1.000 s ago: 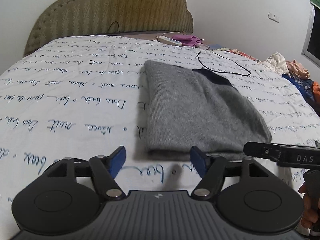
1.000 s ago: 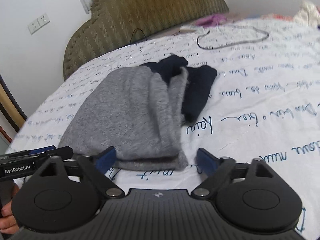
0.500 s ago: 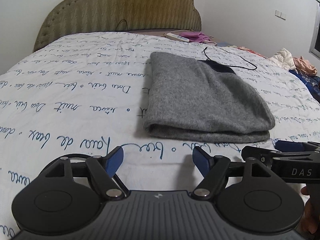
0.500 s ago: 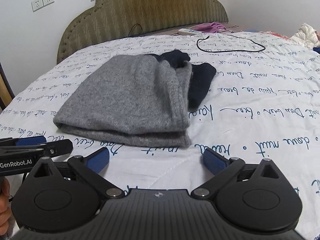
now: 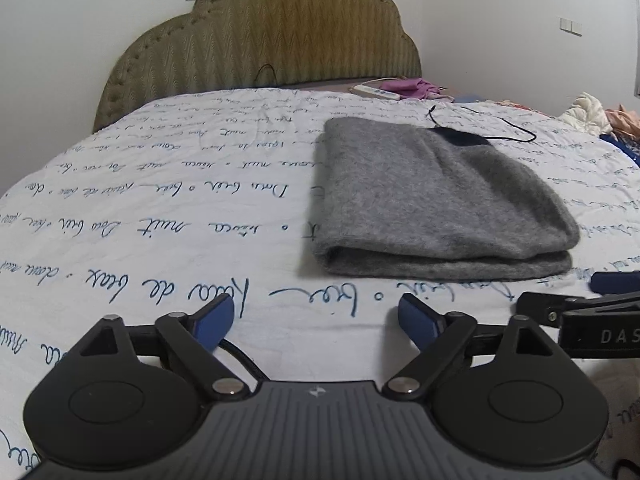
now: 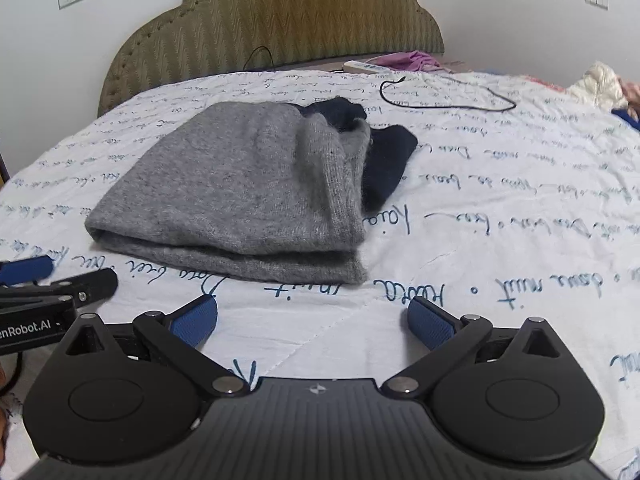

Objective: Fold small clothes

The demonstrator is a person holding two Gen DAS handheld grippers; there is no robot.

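Here, one grey knit garment (image 6: 240, 196) lies folded on the bed (image 6: 500, 216), its dark navy part (image 6: 384, 160) sticking out at the far right side. Two hand-held grippers are in view: the left hand-held gripper (image 5: 320, 322) and the right hand-held gripper (image 6: 312, 318), each with blue pads spread wide and nothing between them, both just short of the garment's near edge. One black cable (image 6: 448, 100) loops on the quilt beyond. One headboard (image 5: 260, 40) stands behind.
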